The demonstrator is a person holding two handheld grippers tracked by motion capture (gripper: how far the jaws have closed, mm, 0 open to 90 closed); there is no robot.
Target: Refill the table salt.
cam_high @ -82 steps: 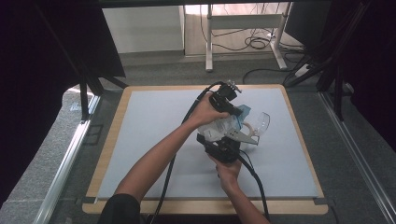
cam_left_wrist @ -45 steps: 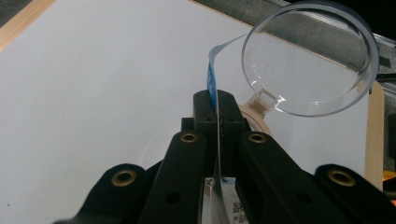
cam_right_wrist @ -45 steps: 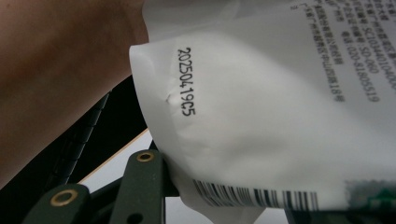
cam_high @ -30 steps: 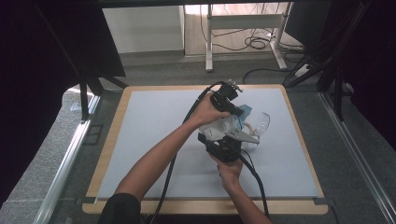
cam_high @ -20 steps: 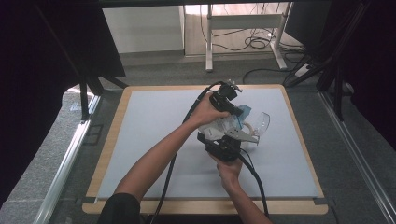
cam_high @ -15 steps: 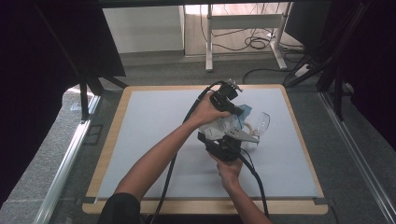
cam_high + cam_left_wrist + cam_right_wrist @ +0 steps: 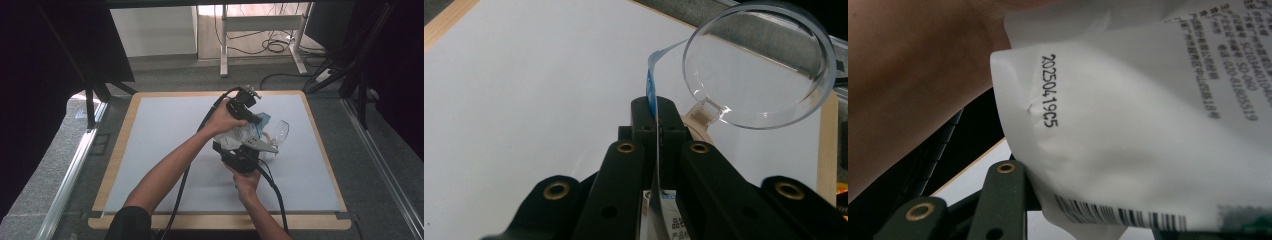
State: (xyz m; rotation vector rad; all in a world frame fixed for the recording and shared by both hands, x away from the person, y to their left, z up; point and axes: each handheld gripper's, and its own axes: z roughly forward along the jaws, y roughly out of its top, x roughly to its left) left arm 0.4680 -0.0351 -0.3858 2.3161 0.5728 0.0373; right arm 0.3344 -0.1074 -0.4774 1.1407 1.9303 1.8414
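Wide bare mat [image 7: 165,145] is lying open to my left and near edge, so I am passing freely there. The clear glass [image 7: 280,132] is standing just right of the pouch [image 7: 239,136], probably blocking that side.

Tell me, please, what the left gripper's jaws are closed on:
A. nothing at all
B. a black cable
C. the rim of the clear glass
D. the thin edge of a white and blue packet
D: in the left gripper view, the left gripper has its jaws shut on the thin blue-edged strip of the packet, while the clear glass lies beyond them on the white mat.
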